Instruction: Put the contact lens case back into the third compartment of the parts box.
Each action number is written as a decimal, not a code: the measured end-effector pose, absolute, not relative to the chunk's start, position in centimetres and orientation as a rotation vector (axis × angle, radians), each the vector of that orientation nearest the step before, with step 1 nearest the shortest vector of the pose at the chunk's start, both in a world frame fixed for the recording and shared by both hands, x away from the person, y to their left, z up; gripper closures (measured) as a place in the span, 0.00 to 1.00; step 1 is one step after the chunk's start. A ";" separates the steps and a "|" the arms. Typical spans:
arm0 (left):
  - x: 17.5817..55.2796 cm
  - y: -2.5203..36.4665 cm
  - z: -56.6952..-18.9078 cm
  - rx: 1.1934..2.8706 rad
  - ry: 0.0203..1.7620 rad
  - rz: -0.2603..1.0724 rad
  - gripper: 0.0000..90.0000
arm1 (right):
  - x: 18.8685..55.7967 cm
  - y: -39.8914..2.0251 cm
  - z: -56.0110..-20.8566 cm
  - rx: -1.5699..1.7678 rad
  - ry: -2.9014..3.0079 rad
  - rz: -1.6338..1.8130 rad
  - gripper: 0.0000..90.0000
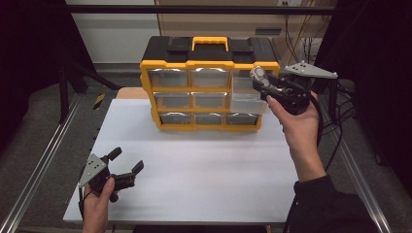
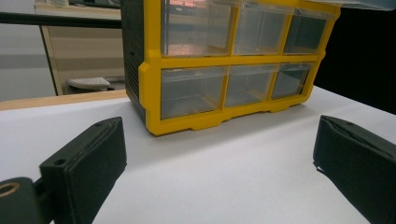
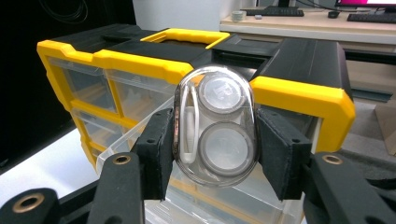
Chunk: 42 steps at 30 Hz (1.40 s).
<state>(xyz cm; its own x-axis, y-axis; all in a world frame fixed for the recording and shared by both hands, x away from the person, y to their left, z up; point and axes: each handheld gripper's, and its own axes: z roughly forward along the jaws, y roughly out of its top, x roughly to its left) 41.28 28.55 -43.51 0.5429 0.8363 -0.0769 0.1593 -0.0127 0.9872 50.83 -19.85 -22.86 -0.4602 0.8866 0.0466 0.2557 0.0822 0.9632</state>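
A yellow and black drawer organizer stands at the back of the white table, holding rows of clear drawers. One clear drawer in its right column is pulled out. My right gripper hovers above that drawer, shut on a clear oval case. In the right gripper view the case shows two round lids and sits between the pads, over the open drawer. My left gripper stays low at the table's front left, open and empty. From its own view, the left gripper faces the organizer.
Metal rails run along both sides of the table. Cables hang behind the right arm. A wooden board edge shows behind the table at the left. White tabletop stretches between the organizer and the front edge.
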 end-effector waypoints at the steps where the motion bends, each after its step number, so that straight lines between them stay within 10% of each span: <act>1: 41.3 28.6 -43.5 1.518 0.890 0.669 0.03 | 50.9 -19.9 -22.9 1.134 1.790 1.405 0.53; 42: 41.3 28.6 -43.5 1.515 0.889 0.670 0.03 | 50.6 -20.0 -22.4 1.126 1.635 1.518 0.14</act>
<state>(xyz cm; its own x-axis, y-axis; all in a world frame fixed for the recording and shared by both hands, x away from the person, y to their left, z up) 41.27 28.58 -43.48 0.5429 0.8364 -0.0756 0.1576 -0.0130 0.9874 50.60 -19.96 -22.35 -0.4355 0.8945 0.1011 0.1671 -0.0300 0.9855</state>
